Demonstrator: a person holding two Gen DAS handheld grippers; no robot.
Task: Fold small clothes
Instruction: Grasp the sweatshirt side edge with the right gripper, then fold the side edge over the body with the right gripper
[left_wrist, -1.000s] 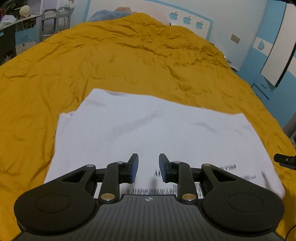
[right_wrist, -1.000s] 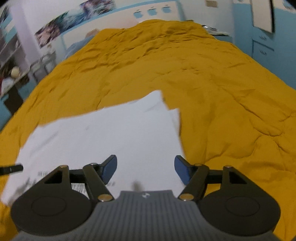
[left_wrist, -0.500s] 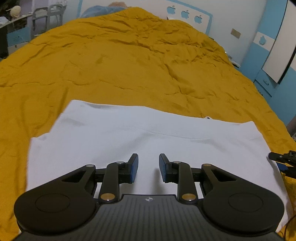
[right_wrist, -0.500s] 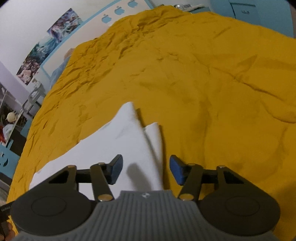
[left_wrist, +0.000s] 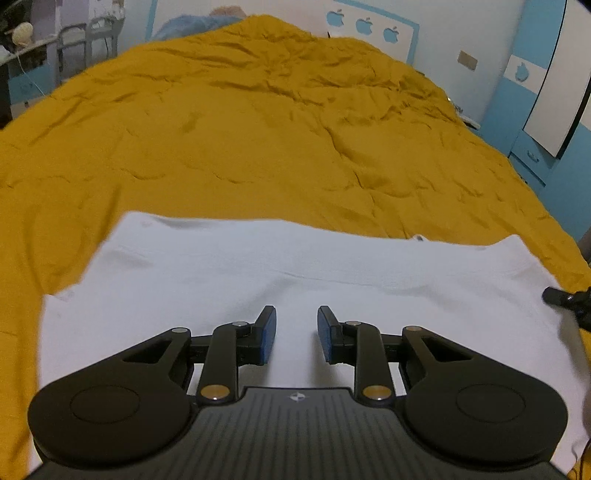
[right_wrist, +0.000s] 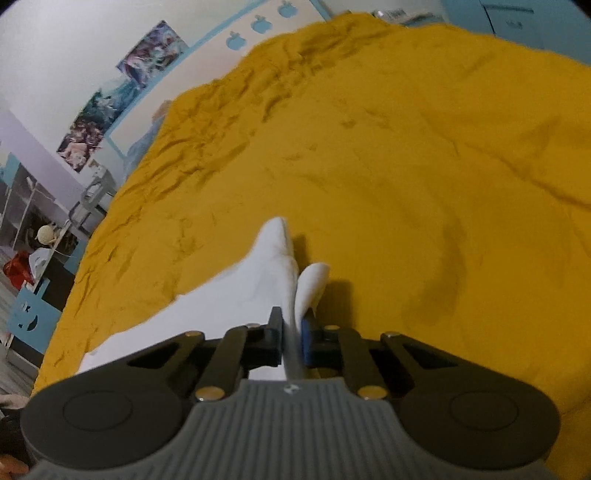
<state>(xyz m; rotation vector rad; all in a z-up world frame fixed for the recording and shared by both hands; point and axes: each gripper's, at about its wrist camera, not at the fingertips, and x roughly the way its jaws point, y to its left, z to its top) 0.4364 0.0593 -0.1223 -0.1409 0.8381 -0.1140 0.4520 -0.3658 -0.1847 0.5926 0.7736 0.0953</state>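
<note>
A white garment (left_wrist: 258, 273) lies spread flat on the yellow bedspread (left_wrist: 258, 129). My left gripper (left_wrist: 296, 332) hovers low over its near middle, jaws a little apart and empty. In the right wrist view my right gripper (right_wrist: 293, 334) is shut on the right edge of the white garment (right_wrist: 269, 266), with the cloth pinched between the pads and bunched upward. The tip of the right gripper also shows at the right edge of the left wrist view (left_wrist: 569, 297).
The yellow bedspread (right_wrist: 406, 147) covers the whole bed. A blue cabinet (left_wrist: 546, 122) stands to the right. A desk and chairs (left_wrist: 74, 37) stand at the far left. Posters (right_wrist: 122, 99) hang on the wall.
My right gripper swung to the garment's right edge and closed on it, lifting the cloth into a ridge. My left gripper moved forward slightly over the garment, jaws unchanged.
</note>
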